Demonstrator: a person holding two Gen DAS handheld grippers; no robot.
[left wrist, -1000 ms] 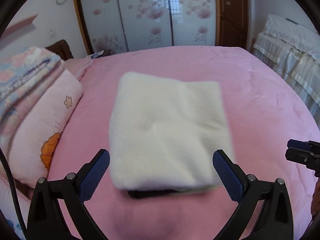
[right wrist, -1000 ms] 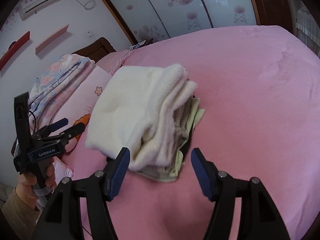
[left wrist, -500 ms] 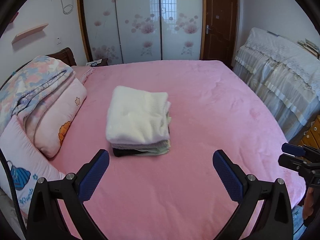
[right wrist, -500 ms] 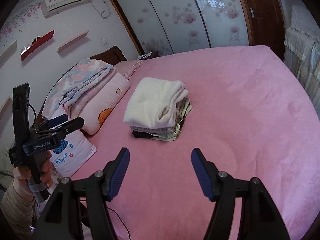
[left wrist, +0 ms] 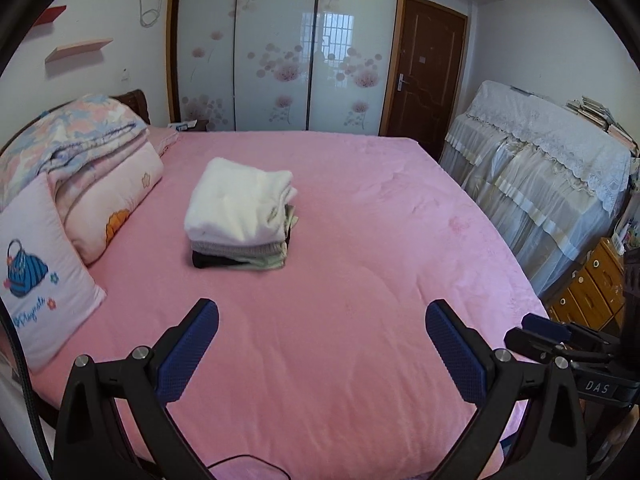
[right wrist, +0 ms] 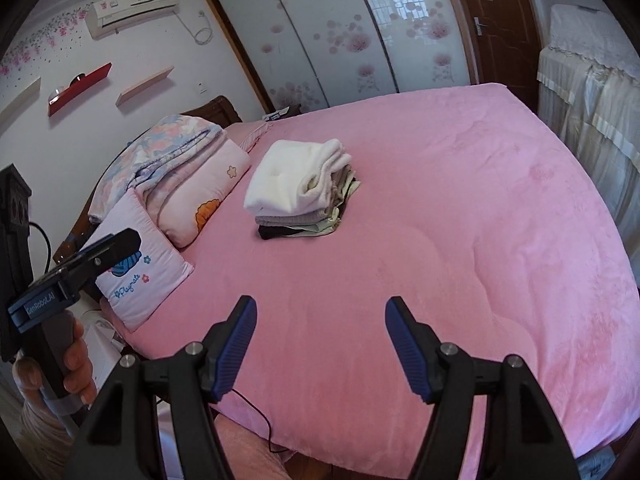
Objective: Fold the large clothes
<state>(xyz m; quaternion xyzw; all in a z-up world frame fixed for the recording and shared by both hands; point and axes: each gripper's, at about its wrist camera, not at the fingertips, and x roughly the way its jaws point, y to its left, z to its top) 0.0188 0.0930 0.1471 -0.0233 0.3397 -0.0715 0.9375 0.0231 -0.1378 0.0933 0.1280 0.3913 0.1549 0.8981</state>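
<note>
A stack of folded clothes point(left wrist: 240, 216) lies on the pink bed point(left wrist: 360, 280), with a white fleece garment point(left wrist: 236, 200) on top and grey, pale green and black pieces under it. It also shows in the right wrist view point(right wrist: 300, 188). My left gripper point(left wrist: 322, 320) is open and empty, held back over the bed's near edge, far from the stack. My right gripper point(right wrist: 320, 320) is open and empty, also well back from the stack. Each gripper shows at the side of the other's view, the right one point(left wrist: 560, 340) and the left one point(right wrist: 80, 264).
Pillows point(left wrist: 44, 276) and a folded floral quilt point(left wrist: 68, 140) lie along the bed's left side. A lace-covered piece of furniture point(left wrist: 540, 168) stands to the right, a wooden drawer unit point(left wrist: 592, 284) beside it. A sliding wardrobe point(left wrist: 280, 60) and a door point(left wrist: 428, 72) are behind. A black cable point(right wrist: 256, 416) hangs at the bed's front edge.
Both grippers have pulled far back from the stack, which was close between the fingers a second ago. The stack stays in place on the bed.
</note>
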